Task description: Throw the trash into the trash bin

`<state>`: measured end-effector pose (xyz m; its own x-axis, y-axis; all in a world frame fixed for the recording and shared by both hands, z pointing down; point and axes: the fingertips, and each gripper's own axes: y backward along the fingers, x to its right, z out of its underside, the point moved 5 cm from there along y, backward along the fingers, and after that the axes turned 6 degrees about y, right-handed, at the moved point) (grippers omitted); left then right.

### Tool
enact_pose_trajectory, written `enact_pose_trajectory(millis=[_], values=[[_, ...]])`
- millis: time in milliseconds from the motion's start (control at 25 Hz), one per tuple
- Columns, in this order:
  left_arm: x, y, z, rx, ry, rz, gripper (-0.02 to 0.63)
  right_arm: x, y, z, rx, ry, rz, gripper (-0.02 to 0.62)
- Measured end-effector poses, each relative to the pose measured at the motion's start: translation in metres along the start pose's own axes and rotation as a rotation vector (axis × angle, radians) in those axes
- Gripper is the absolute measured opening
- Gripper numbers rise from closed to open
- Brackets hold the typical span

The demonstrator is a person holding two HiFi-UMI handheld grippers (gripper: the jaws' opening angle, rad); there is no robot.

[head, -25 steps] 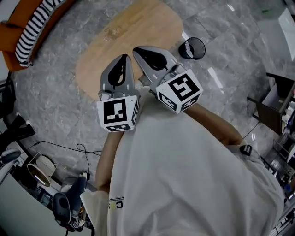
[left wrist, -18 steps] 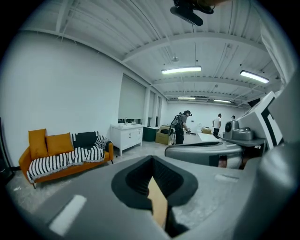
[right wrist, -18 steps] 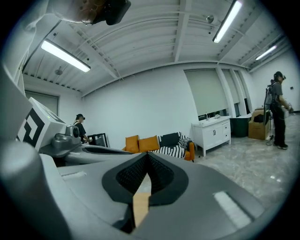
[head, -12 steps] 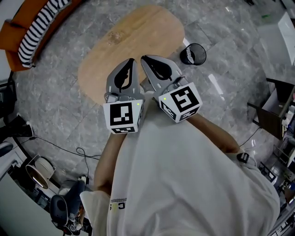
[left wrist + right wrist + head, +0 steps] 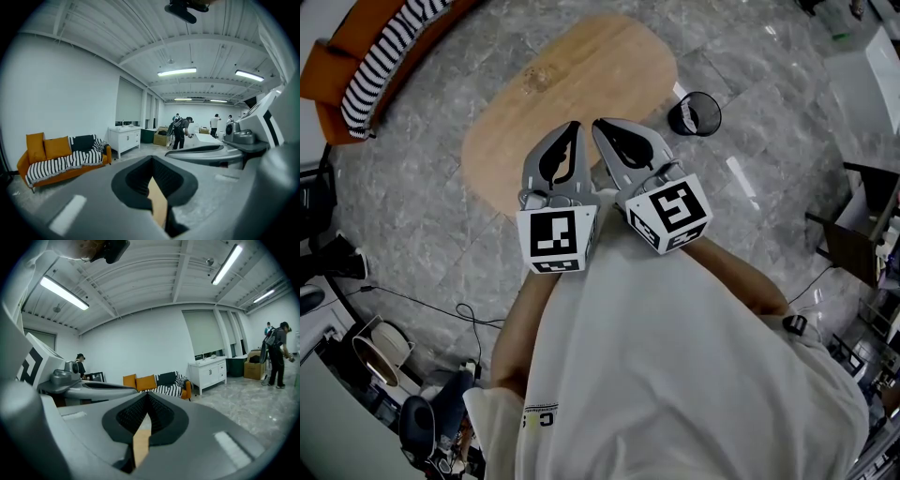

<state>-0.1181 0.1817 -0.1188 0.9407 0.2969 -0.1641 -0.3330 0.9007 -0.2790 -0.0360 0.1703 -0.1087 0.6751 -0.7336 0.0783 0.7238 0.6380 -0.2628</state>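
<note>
A black mesh trash bin stands on the grey stone floor just right of an oval wooden table. A small pale crumpled thing lies on the table's far left part. My left gripper and right gripper hover side by side over the table's near edge, tips almost touching each other. Both are shut with nothing between the jaws. In the left gripper view the jaws meet, and in the right gripper view likewise. Neither gripper view shows the bin.
An orange sofa with a striped blanket stands at the far left. Cables and gear crowd the floor at the lower left, and shelving stands at the right. A white cabinet and several people are far off.
Both grippers have drawn closer together, the left shifting right toward the right one. The head view has shifted a little. Both stay shut.
</note>
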Motion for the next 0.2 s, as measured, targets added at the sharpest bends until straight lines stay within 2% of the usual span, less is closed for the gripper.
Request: enact_pose_trajectory(millis=[200], values=[[0.0048,0.0034,-0.0019,0.003,-0.001,0.001,0.000,0.0012,0.0044,-0.0011,-0.004,-0.009,0.009,0.023]])
